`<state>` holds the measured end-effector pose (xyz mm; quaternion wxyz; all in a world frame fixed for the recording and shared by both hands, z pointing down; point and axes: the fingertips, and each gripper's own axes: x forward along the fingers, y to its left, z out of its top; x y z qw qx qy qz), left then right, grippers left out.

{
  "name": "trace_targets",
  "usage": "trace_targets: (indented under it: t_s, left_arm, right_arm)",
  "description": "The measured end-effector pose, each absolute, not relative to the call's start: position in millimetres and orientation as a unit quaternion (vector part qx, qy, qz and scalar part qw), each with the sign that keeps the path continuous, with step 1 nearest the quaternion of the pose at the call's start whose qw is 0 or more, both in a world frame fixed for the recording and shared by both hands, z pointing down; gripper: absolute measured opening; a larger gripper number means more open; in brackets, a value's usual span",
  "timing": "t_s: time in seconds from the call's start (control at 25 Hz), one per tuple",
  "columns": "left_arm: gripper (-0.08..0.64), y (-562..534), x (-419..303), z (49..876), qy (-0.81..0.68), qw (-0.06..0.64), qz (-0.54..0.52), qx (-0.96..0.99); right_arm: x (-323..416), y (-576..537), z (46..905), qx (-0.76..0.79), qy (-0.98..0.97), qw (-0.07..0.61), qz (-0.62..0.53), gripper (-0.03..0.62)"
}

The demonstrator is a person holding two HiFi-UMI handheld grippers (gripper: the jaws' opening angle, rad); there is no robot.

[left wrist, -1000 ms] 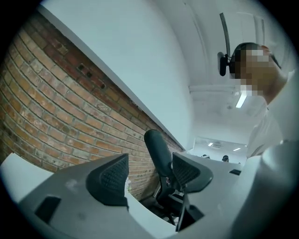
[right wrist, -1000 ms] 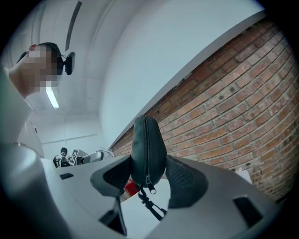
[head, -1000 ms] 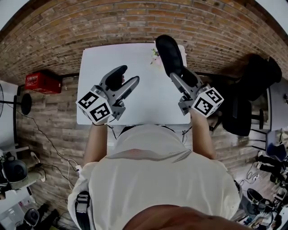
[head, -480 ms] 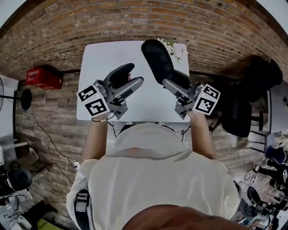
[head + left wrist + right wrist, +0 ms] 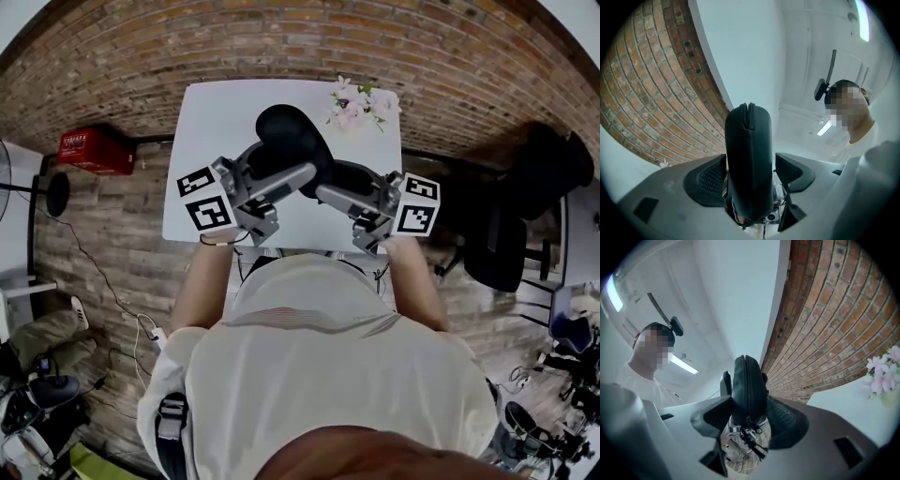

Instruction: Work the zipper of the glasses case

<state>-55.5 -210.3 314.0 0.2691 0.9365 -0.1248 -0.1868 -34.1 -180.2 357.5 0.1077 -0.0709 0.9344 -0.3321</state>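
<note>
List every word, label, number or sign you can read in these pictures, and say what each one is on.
No text here can be read.
Red box: faint pale print on its side, too small and blurred to read.
Marker cubes: black-and-white square patterns only, no words or numbers.
Glasses case: no print shows.

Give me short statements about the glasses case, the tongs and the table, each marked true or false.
1. The right tongs grip the glasses case. True.
2. The case lies flat on the white table. False: the right tongs hold it off the table.
3. Nothing is between the left tongs. False: the case stands between their jaws, which have just been opening.
4. At the table's far corner stand pink flowers. True.
5. The red box sits on the table. False: it is on the floor.
</note>
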Motion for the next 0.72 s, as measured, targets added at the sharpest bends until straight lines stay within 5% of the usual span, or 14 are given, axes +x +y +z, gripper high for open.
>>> trace_targets:
  t_s: [0.72]
  left_arm:
    - [0.27, -220.2, -53.8, 319.3, -0.124, 0.284, -0.229, 0.923]
  right_arm:
    - [-54.9, -174.9, 370.1, -0.061, 0.94, 0.07, -0.329, 0.288]
